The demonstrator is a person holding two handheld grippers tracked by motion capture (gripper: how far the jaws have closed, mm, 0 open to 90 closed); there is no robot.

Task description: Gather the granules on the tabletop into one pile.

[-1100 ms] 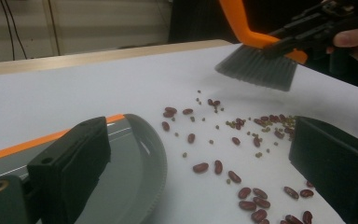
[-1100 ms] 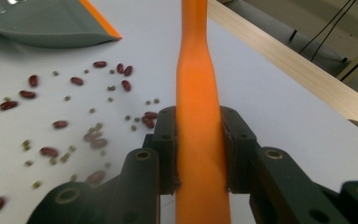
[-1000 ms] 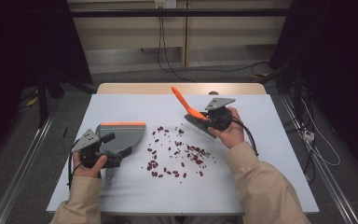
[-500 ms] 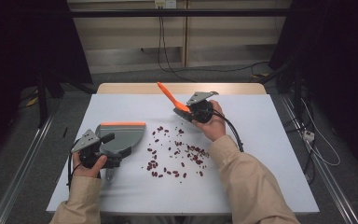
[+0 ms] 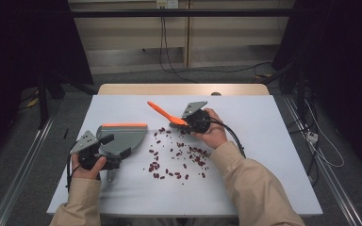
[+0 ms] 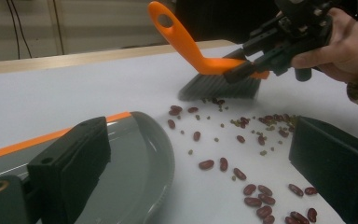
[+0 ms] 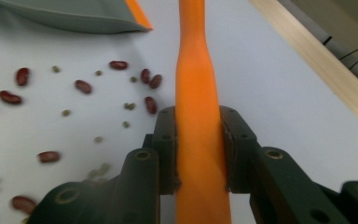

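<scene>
Several red beans [image 5: 179, 155] and small green ones [image 6: 235, 122] lie scattered mid-table. My right gripper [image 5: 185, 123] is shut on the orange handle [image 7: 196, 70] of a small brush [image 5: 162, 110]. Its grey bristles [image 6: 219, 88] touch the table at the far edge of the beans. A grey dustpan [image 5: 125, 136] with an orange lip lies flat, left of the beans. My left gripper [image 5: 107, 149] sits over it, jaws wide apart: one jaw is over the pan [image 6: 135, 163], the other over the table, with nothing clamped between them [image 6: 200, 140].
The white table top [image 5: 273, 155] ends in a wooden strip [image 5: 184, 89] at the far side. A black cable [image 5: 233, 136] trails from the right gripper across the table. Cables and metal rails lie on the floor around.
My right hand has carried the brush to the left and a little down, bringing the bristles onto the table beyond the beans. The left hand and dustpan have stayed put.
</scene>
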